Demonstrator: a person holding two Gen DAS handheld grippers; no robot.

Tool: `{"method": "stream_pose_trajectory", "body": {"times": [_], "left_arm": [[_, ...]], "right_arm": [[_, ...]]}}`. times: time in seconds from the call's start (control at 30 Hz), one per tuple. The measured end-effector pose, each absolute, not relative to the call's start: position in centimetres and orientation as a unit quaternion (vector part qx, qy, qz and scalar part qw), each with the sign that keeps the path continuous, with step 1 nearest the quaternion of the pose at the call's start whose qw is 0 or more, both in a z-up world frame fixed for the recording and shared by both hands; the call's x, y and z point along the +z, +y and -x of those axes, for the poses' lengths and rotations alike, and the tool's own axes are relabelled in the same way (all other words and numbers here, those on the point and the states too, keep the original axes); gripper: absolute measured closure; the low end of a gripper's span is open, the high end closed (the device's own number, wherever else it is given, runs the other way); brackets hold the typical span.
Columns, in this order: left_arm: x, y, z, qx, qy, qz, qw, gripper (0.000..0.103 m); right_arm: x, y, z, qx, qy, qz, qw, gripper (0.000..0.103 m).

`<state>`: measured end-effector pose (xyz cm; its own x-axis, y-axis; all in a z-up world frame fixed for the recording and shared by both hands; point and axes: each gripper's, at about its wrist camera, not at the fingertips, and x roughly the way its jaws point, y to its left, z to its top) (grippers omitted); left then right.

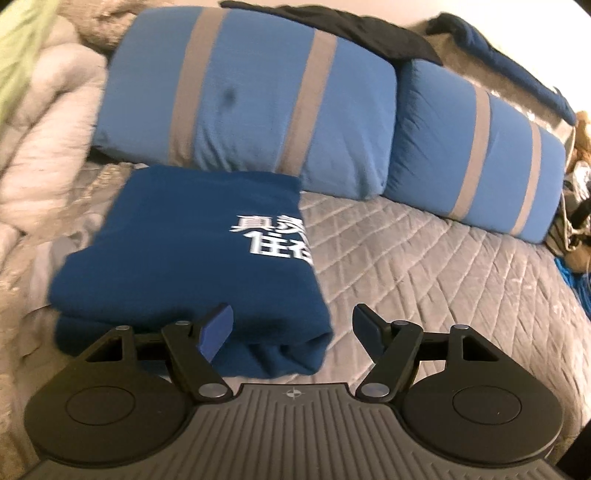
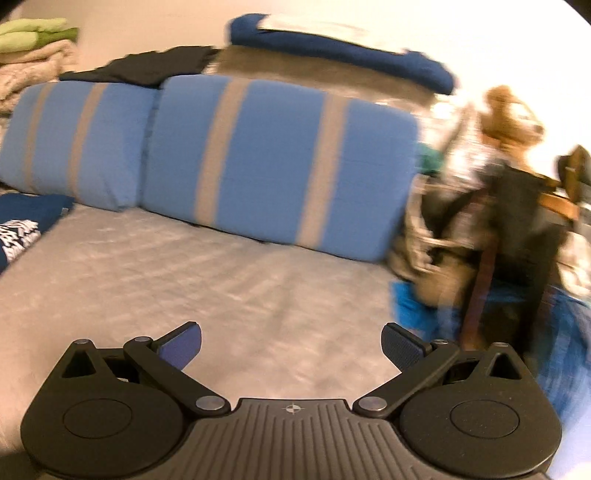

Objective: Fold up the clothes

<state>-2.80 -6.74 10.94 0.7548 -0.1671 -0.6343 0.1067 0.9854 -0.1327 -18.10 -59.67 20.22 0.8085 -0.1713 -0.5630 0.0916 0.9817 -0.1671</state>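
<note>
Left tool (image 1: 291,328) spread wide, nothing between pads, hanging just over near edge of folded navy shirt (image 1: 192,251); left finger (image 1: 216,332) overlaps the shirt's near right corner in view, contact w/ cloth not certain. Shirt lies ahead & to the left of the tool's centre line, long axis running away from the camera toward the pillows, white print on the right half, rolled fold at the near end. Right tool (image 2: 291,349) also spread, empty, over bare bed; from there the shirt shows only at far left edge (image 2: 26,225), well apart. So left hand clearly nearer; judged: fold looks finished, next move prob. either a nudge/tidy by the left or a reach for another garment. Surface: grey quilted bed cover (image 1: 424,258), diamond stitching, soft, so shirt may drag or bunch if pushed. Behind: two blue pillows w/ grey stripes (image 1: 251,110), shirt's far edge touching the left one; black garment (image 1: 351,33) draped on top. Left side: beige blankets (image 1: 48,122). Far right: cluttered heap w/ brown plush toy (image 2: 509,110), blurred.
</note>
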Motion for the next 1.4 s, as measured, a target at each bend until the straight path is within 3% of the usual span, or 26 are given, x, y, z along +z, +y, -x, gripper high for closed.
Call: {"method": "stream_pose_trajectory", "body": {"times": [0.2,0.37,0.87,1.03,1.17,1.3,1.4], "left_arm": [[9.7,-9.3,1.4,-0.098,0.351,0.013,0.931,0.032],[8.9,-9.1,2.0,-0.089,0.354,0.006,0.931,0.032],[4.0,-2.6,7.5,0.012,0.396,-0.013,0.918,0.032],[2.8,-2.5,8.4,0.023,0.369,-0.037,0.928,0.021],[1.9,-2.5,8.9,0.03,0.343,-0.038,0.938,0.014],[1.5,-1.9,8.7,0.04,0.337,-0.02,0.94,0.0],[1.8,-1.5,7.6,0.034,0.351,-0.012,0.935,0.0]], "right_arm": [[22.2,-65.0,24.5,-0.119,0.303,0.049,0.944,0.0],[20.8,-66.0,24.7,-0.125,0.307,0.032,0.943,0.0],[6.5,-61.6,15.0,-0.059,0.363,0.007,0.93,0.0],[2.7,-61.6,14.5,-0.074,0.384,-0.012,0.92,0.0],[1.4,-61.5,15.7,-0.079,0.344,-0.02,0.935,0.0],[1.2,-61.1,16.0,-0.085,0.331,-0.016,0.94,0.0],[1.4,-61.1,15.3,-0.093,0.338,-0.022,0.936,0.0]]}}
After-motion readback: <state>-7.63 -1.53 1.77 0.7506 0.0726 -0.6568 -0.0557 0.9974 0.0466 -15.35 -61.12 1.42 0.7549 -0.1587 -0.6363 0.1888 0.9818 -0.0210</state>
